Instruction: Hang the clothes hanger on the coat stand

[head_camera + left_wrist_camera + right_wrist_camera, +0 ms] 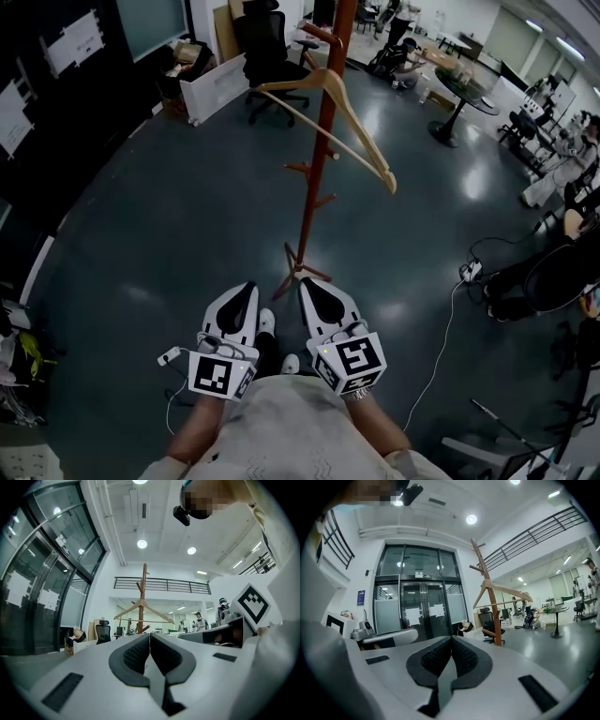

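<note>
The clothes hanger (384, 172) is found hung on an upper peg of the coat stand (319, 178). The left gripper (246, 289) and right gripper (306, 283) are seen pressed together with nothing between the jaws, well apart from the coat stand.

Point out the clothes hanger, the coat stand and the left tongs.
clothes hanger (511, 590): right gripper view, on its upper arm.
coat stand (313, 187): head view, mid-pole.
left tongs (149, 637): left gripper view, where the closed tips meet.

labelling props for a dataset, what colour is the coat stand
Reddish-brown wood. The coat stand shows best in the head view.
</note>
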`<state>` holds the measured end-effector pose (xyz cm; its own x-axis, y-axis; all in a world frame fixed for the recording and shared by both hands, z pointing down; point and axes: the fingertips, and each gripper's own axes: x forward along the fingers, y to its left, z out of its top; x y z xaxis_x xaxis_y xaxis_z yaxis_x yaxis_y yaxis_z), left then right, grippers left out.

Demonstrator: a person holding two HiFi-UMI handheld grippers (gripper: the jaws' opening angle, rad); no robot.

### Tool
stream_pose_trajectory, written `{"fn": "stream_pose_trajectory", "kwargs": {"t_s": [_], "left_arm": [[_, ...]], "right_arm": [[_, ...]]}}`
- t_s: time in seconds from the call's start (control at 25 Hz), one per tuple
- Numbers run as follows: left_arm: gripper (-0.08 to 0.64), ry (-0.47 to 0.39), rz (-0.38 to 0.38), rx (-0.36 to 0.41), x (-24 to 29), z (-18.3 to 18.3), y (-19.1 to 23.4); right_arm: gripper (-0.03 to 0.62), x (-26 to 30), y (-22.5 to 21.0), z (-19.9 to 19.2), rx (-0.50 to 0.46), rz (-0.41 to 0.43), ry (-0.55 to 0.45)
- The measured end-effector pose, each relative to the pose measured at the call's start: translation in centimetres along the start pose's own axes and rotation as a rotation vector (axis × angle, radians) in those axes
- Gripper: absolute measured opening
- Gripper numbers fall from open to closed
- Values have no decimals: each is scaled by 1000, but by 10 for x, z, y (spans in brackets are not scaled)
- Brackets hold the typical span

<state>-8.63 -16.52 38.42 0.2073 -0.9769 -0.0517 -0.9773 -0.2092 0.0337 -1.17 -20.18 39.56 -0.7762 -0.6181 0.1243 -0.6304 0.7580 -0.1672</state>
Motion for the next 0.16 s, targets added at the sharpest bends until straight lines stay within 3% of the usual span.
{"fn": "stream_pose_trajectory", "kwargs": {"t_s": [0.16], "left_arm": [[12,4,25,0,-10,-4,7]], "right_arm": [[18,0,2,-5,5,6,9]]}}
